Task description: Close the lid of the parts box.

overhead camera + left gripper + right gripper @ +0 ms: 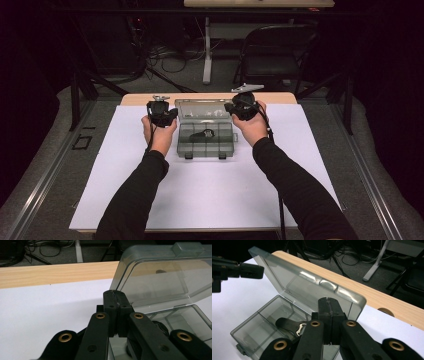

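Observation:
A smoky clear plastic compartment box rests on the white sheet with its lid standing open at the back. Inside one compartment lies a flat black tool with a metal opening. My left gripper is at the lid's left edge, its jaws shut with nothing between them; whether it touches the lid I cannot tell. My right gripper hovers by the lid's right end, above the box, also shut and empty. The left gripper shows beyond the lid.
A white sheet covers most of the wooden table, whose bare far edge runs just behind the box. Beyond the table stand a black folding chair, a white desk leg and floor cables.

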Demonstrator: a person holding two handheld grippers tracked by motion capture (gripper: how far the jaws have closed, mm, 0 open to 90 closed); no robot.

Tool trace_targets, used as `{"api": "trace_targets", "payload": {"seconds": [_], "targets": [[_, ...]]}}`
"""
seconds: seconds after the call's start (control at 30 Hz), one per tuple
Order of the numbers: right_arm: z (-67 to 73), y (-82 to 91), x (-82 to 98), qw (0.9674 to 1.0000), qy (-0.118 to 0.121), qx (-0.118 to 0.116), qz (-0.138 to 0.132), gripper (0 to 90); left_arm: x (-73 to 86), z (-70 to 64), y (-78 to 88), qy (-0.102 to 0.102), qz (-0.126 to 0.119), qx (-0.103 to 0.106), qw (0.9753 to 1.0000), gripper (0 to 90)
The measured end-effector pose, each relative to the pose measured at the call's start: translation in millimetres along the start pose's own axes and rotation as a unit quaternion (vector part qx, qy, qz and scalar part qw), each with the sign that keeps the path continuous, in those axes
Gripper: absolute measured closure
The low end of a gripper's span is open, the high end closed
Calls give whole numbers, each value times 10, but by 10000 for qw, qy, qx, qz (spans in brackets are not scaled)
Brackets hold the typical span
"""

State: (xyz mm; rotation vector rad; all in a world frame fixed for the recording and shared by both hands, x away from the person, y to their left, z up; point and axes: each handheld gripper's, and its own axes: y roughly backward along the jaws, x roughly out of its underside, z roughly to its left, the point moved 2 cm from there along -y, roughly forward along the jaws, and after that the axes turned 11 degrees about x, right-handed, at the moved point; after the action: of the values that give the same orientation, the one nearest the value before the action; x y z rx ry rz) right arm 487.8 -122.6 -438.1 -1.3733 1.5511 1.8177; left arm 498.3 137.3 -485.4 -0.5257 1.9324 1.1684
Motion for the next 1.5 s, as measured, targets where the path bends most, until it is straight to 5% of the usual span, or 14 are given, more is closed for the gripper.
{"api": "trace_targets", "payload": {"seconds": [0.53, 1.33, 1.5], "targets": [[61, -21, -273, 10000, -27, 58, -2, 900, 107, -44, 75, -79, 26, 1, 10000, 894], [91, -178, -216, 9994, -85, 82, 323, 900, 165, -32, 117, -119, 114, 167, 9997, 881], [117, -172, -194, 9994, -82, -1, 341, 900, 181, -11, 178, -109, 90, 380, 9992, 784]]}}
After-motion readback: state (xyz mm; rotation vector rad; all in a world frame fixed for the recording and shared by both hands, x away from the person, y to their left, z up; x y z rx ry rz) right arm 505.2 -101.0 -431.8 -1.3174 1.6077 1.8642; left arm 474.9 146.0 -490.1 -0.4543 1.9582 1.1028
